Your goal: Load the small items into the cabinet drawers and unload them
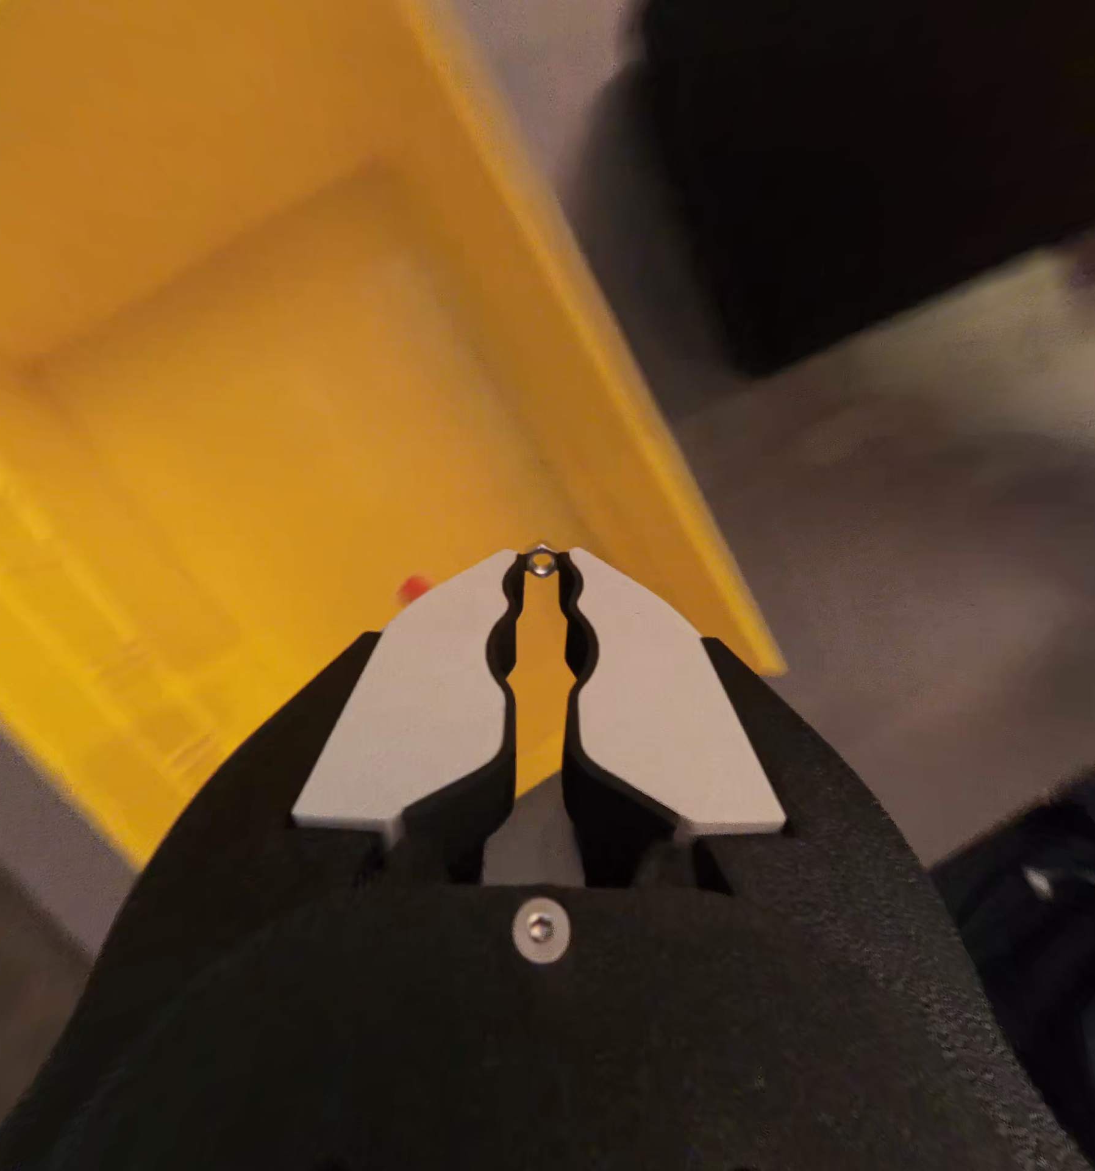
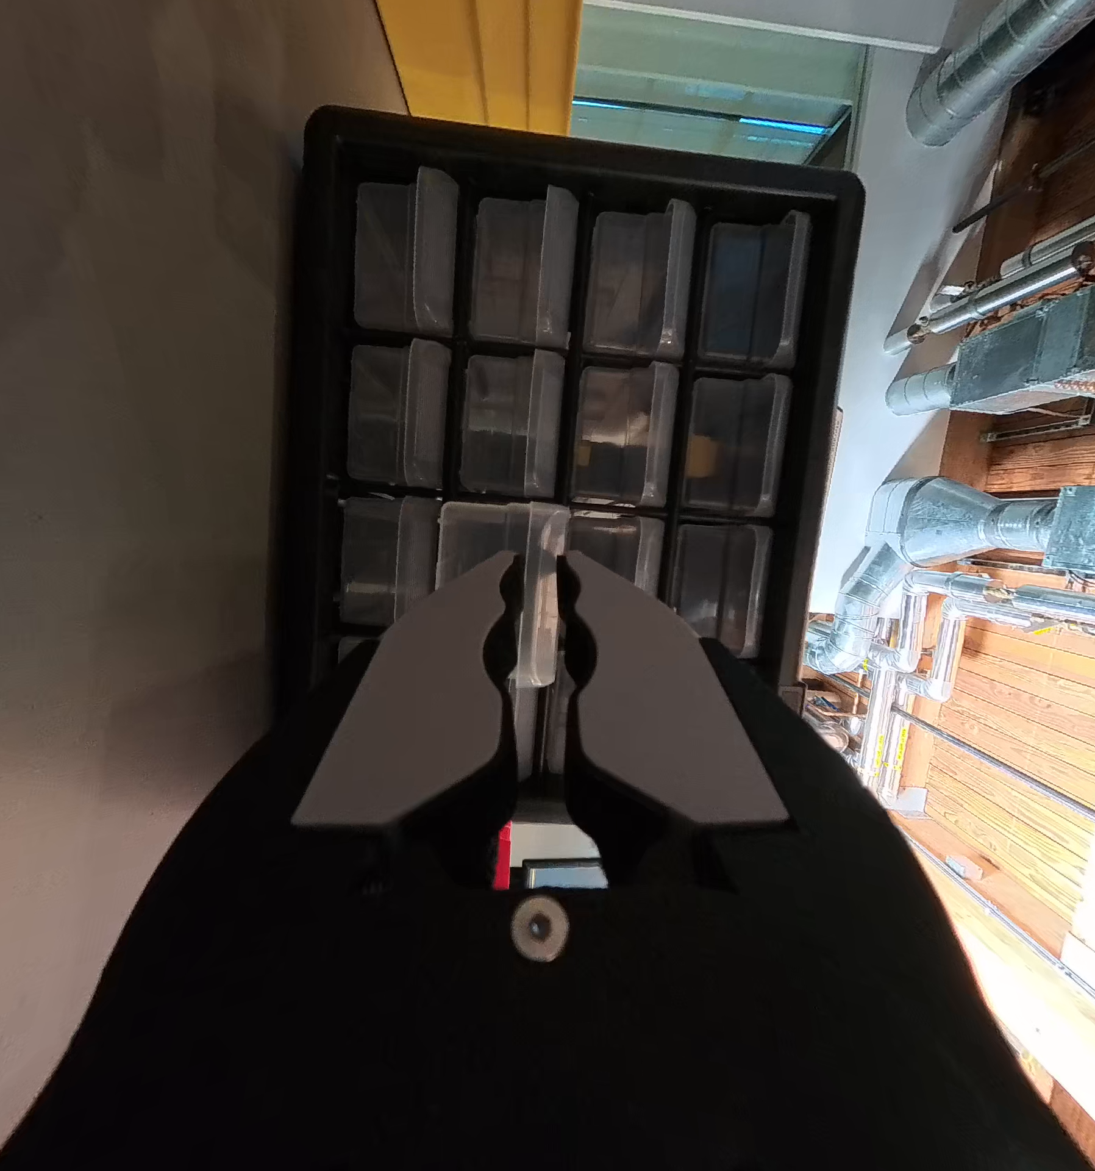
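In the left wrist view my left gripper (image 1: pixel 540 559) is shut on a small silver nut (image 1: pixel 540 563), pinched at the fingertips above the near end of a yellow bin (image 1: pixel 228 405). A small red item (image 1: pixel 413 587) lies in the bin just left of my fingers. In the right wrist view, which is rolled sideways, my right gripper (image 2: pixel 540 570) is shut on the handle of a clear drawer (image 2: pixel 535 602) that sticks out a little from a black cabinet (image 2: pixel 317 443) with several clear drawers.
A grey table surface (image 1: pixel 912 538) lies right of the bin, with a dark shape (image 1: pixel 849 158) behind it. A yellow panel (image 2: pixel 481 57) stands beyond the cabinet. Metal ducts and pipes (image 2: pixel 950 538) run along a wooden surface at the right. One gripper's finger ends stand about 30 centimeters off the other's.
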